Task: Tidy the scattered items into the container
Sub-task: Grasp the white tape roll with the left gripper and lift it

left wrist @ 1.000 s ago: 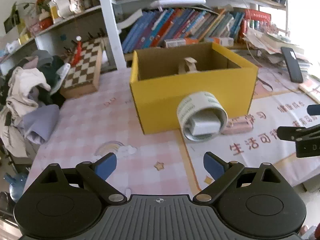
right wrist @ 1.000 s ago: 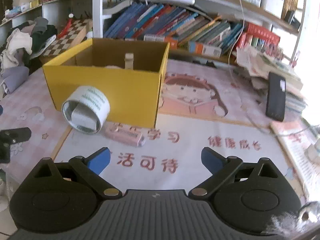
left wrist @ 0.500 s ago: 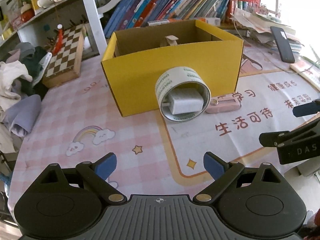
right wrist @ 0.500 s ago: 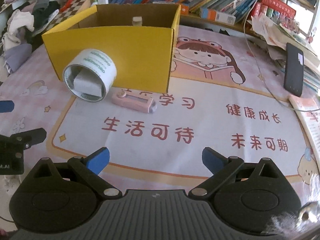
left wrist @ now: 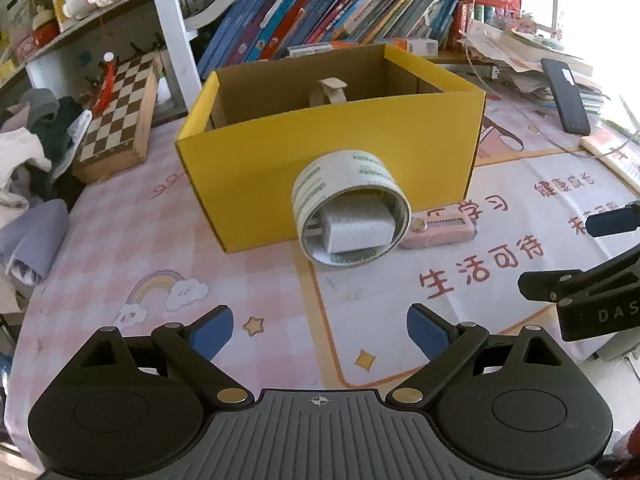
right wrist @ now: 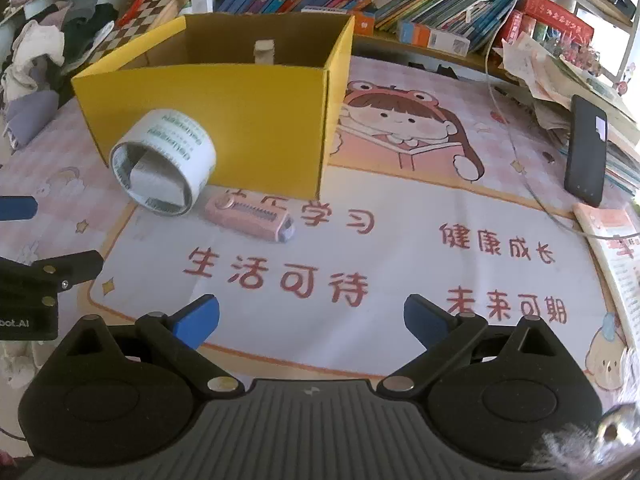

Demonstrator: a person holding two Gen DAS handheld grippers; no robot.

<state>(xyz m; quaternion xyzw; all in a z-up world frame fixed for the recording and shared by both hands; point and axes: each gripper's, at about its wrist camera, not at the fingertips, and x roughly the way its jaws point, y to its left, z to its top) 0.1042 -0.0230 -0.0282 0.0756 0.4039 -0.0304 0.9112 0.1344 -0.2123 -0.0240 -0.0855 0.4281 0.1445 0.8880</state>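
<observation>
Yellow cardboard box (left wrist: 332, 168) sits ahead of our left hand-held gripper (left wrist: 320, 332) and right hand-held gripper (right wrist: 311, 318), both wide open and empty; the tape roll (left wrist: 352, 210) and pink case (right wrist: 250, 213) lie against it.

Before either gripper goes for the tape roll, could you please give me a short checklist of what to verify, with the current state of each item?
1. Left gripper open and empty: ok, jaws wide apart, nothing between them.
2. Right gripper open and empty: ok.
3. Tape roll reachable: ok, it rests on its side against the front wall of the yellow box, with open mat before it.
4. Roll free of contents: not ok, a white block sits inside its core and may slip out on lifting.
5. Pink item clear of the roll: cannot tell, it lies close beside it.
6. Box open on top: ok; how much floor space remains, cannot tell.
</observation>
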